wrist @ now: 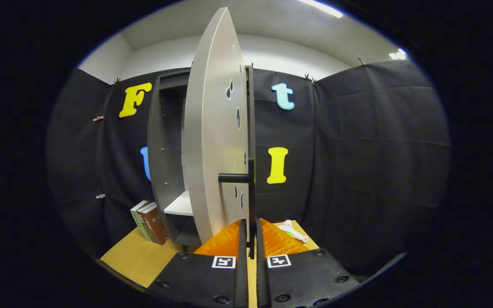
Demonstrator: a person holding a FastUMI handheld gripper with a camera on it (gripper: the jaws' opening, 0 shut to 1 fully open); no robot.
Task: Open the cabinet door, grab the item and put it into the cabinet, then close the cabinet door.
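Directly ahead of the gripper, its two fingers are pinched onto the lower end of a slim black vertical bar handle, which runs down between them. That handle is fixed by a short black stub to the pale grey flat-panel cabinet door, which stands swung out edge-on toward the camera, with several small dark cut-outs along its right face. Behind the door, on its left, the dark grey cabinet is open, and a white shelf shows low inside it. Two upright books, one green and one brown, stand just left of the cabinet on the tan wooden tabletop. Beyond the right finger, a small white object with a green spot lies on the tabletop, outside the cabinet.
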